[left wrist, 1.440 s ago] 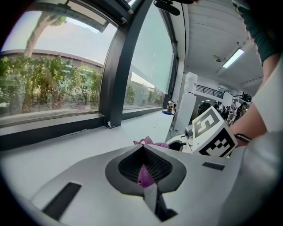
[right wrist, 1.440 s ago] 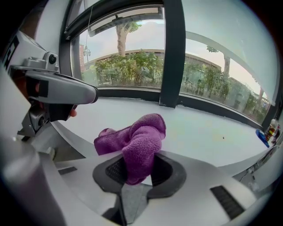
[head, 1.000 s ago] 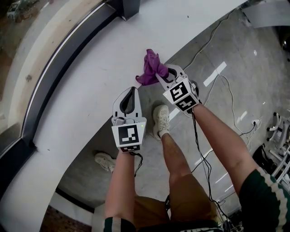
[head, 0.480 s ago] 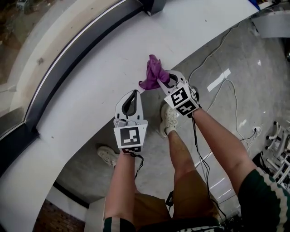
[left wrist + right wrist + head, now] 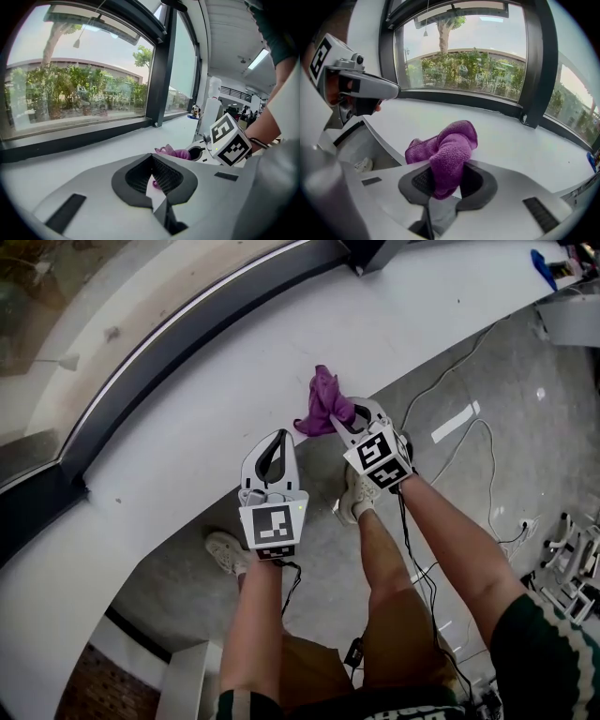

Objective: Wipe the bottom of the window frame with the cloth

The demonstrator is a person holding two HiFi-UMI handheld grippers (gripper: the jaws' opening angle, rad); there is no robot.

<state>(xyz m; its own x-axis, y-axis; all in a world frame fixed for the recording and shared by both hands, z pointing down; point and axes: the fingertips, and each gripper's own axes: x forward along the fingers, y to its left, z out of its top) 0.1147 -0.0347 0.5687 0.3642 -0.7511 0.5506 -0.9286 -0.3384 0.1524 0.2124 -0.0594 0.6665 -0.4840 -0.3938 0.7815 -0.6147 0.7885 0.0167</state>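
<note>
Window glass fills the upper left, trees and a low building outside. Dark window frame bottom runs diagonally beside it, curving up to a dark upright post at top centre.

White sill is next: broad, curved, with its inner edge running over the grey floor.

Left gripper hovers over the sill's inner edge and points toward the frame. Jaws are pressed together at the tips, leaving a teardrop gap behind them. Nothing is held; the left gripper view shows only sill and a bit of purple through that gap. Its marker cube faces up. A pale shoe sits on the floor just below it.

Purple cloth is to the right of the left gripper, near it but not touching. It is bunched up and pinched in the right gripper. The right gripper view shows the jaws clamped on a fold, the rest sticking out past the tips. The cloth sits over the sill near its inner edge, well apart from the dark frame bottom. Can't tell if it touches the sill.

Right marker cube is tilted. A second shoe is under the right forearm.

Thin cables trail across the floor further right. A small blue object sits at the sill's far right end; can't tell what it is.
</note>
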